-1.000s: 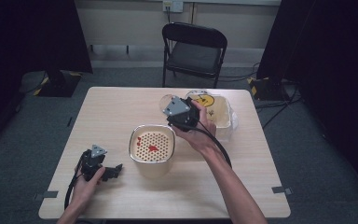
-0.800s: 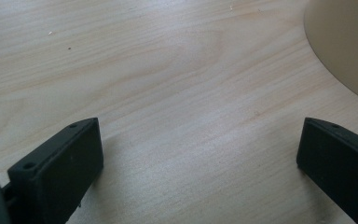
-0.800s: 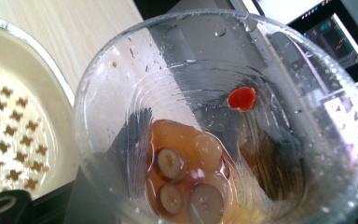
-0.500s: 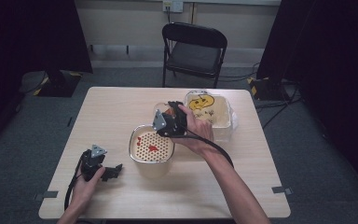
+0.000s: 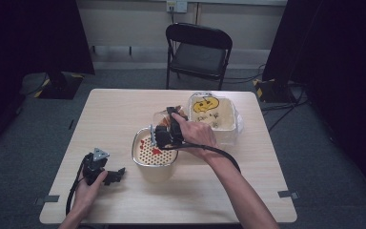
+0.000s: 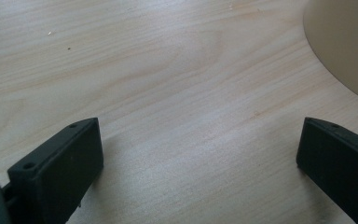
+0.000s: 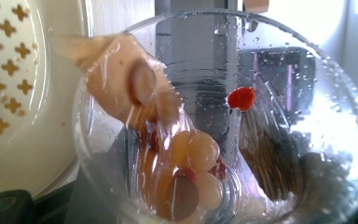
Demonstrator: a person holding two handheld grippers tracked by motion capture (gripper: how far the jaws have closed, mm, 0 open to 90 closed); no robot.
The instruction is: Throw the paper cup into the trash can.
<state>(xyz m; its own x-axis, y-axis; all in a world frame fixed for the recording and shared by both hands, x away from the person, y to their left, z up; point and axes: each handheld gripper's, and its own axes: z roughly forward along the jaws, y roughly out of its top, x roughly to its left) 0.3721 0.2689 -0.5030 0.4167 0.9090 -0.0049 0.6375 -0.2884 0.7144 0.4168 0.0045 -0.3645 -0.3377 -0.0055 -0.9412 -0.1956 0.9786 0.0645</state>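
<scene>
Right claw [image 5: 158, 136] grips a tilted clear cup [image 7: 223, 116] over the perforated strainer [image 5: 153, 149]; some fruit has landed, most remains inside.

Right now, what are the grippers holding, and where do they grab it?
The right gripper holds a clear cup by its side, tilted over the strainer bowl. The left gripper is open and holds nothing.
</scene>
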